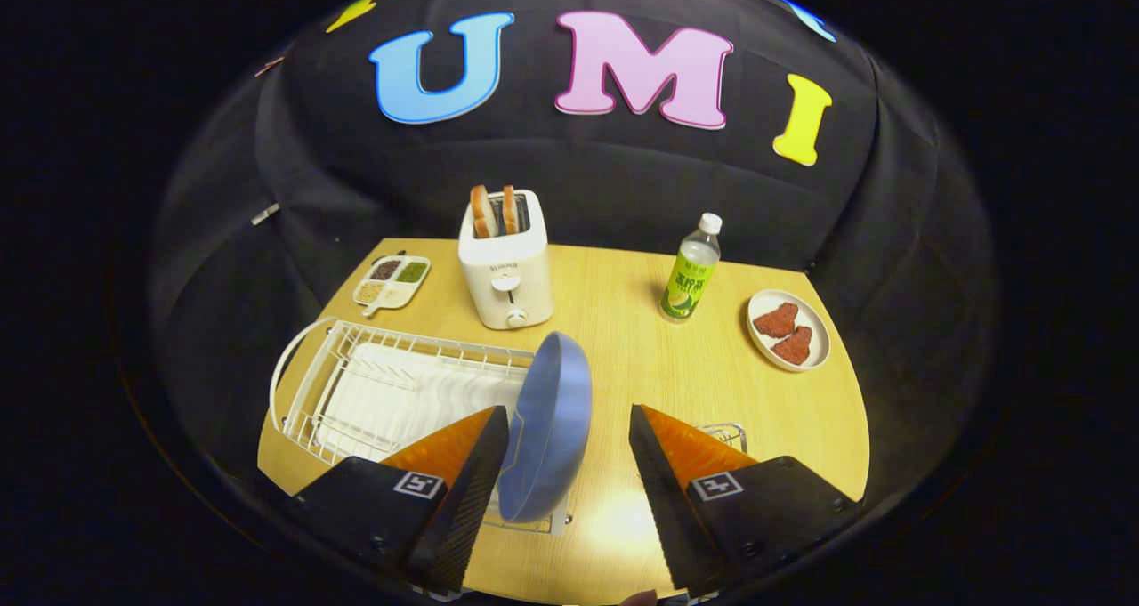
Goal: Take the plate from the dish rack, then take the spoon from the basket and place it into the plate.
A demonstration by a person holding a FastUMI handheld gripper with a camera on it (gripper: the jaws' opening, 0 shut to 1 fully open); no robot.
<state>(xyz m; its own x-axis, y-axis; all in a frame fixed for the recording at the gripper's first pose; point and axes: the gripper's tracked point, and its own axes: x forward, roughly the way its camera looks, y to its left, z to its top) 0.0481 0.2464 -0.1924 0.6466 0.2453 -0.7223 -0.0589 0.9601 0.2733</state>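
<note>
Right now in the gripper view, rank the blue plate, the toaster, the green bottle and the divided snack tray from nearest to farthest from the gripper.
The gripper is open.
1. Blue plate: on edge between the fingers, against one of them, at the dish rack's end.
2. Toaster and green bottle: beyond the fingers, too close to call.
3. Divided snack tray: beside the toaster, farthest.

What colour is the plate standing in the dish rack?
Blue, a light periwinkle shade; the plate shows in the gripper view.

- Blue plate [547,428]: stands on edge, tilted, at the near end of the white wire dish rack [391,392], between the tool [569,464] fingers, close against the left one.
- Tool fingers are spread apart.
</note>
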